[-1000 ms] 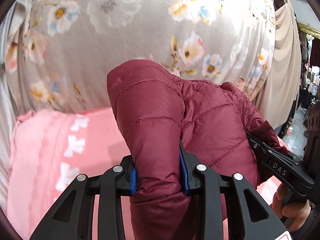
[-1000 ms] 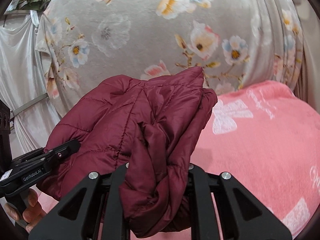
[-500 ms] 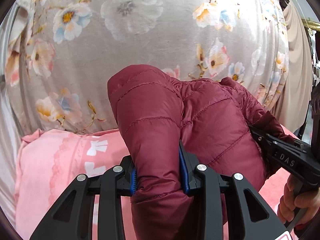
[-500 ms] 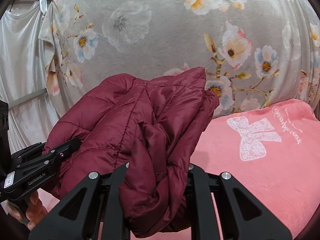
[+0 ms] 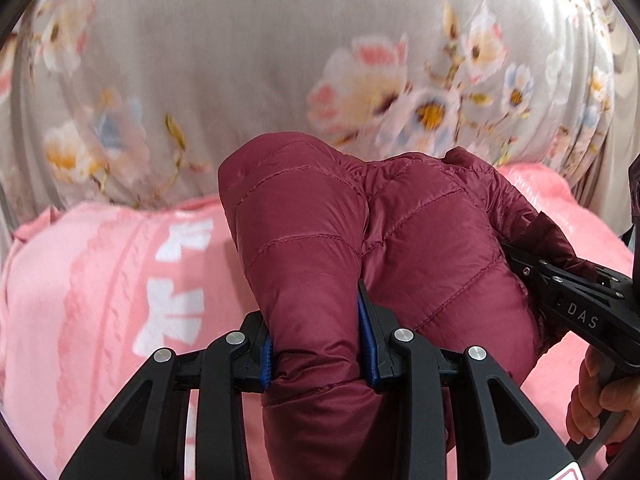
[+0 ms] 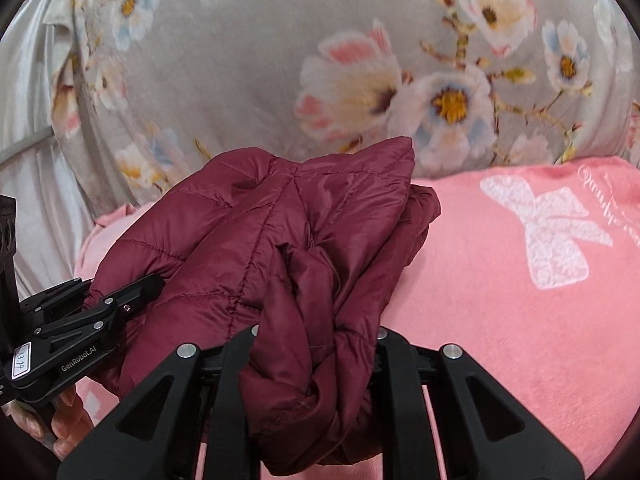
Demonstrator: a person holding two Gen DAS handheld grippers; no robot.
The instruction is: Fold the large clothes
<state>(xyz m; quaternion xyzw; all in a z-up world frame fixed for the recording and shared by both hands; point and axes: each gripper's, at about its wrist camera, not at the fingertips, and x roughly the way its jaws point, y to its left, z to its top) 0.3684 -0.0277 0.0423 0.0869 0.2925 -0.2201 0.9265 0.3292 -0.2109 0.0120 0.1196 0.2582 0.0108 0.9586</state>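
Backdrop: grey floral curtain (image 5: 248, 92) hanging behind the work surface, blurred in both views; paler plain drape at far left of the right-wrist view; below it, pink blanket (image 5: 100, 280) with white bow motifs, soft pile, covering the whole surface; item proper: quilted maroon jacket (image 5: 400, 240), puffy, stitched in channels, shell smooth with a slight sheen; position: bunched into a thick bundle carried between both tools, over the pink blanket, whether its underside touches the blanket cannot be told; handling, as judged: light for its bulk, very soft and springy, likely to puff back open once released, shell probably slippery so layers may slide against each other; not fragile; best taken where several layers stack, at a folded edge or seam line, since a single layer would likely slip from the pads; left gripper (image 5: 320, 354): jaws at a middling gap, blue pads pressed into a fat roll of padded sleeve or hem, cloth bulging above and below the pinch; right gripper (image 6: 316, 360): jaws narrower, clamped on a crumpled gather of thinner shell fabric, pads themselves hidden by the cloth; each tool also shows at the edge of the other's view, biting the same bundle from the opposite side; smallest: a person's fingers (image 5: 600, 404) wrapped on the right tool's handle.
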